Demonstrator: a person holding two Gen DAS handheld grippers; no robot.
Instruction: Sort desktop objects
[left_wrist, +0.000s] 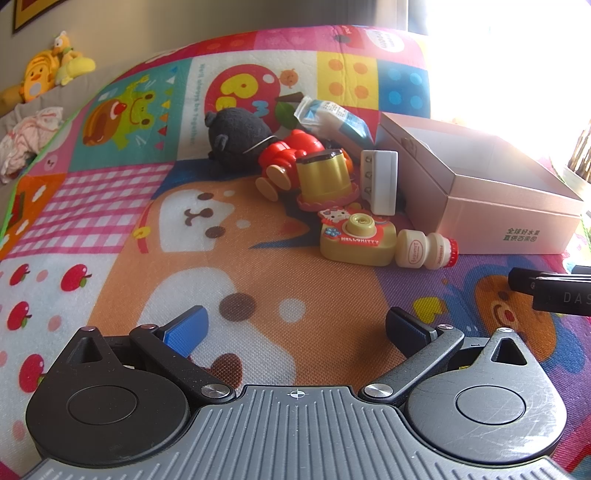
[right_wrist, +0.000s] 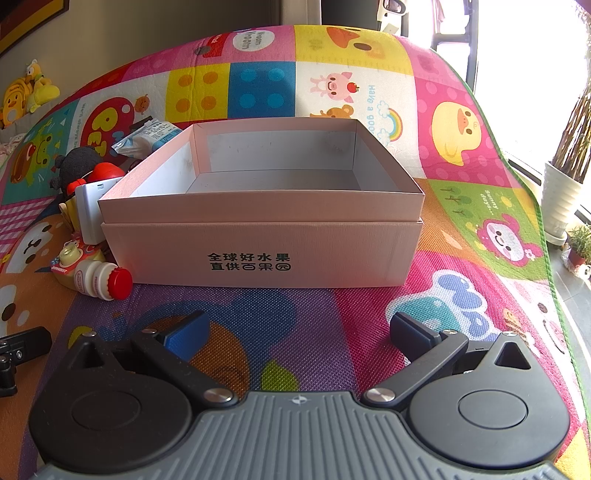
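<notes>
Left hand-held gripper (left_wrist: 295, 325) gapes before yogurt bottle (left_wrist: 424, 248) beside box (left_wrist: 509, 218).

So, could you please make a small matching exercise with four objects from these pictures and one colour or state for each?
Objects:
1. large cardboard box
2. small cream drink bottle
3. yellow toy camera
4. round plush toy

Descriptions:
A. dark grey, soft
B. lying on its side, red cap
C. pink, open at the top, nothing seen inside
D. Hello Kitty print, round lens

Pairs: 1-C, 2-B, 3-D, 4-A
</notes>
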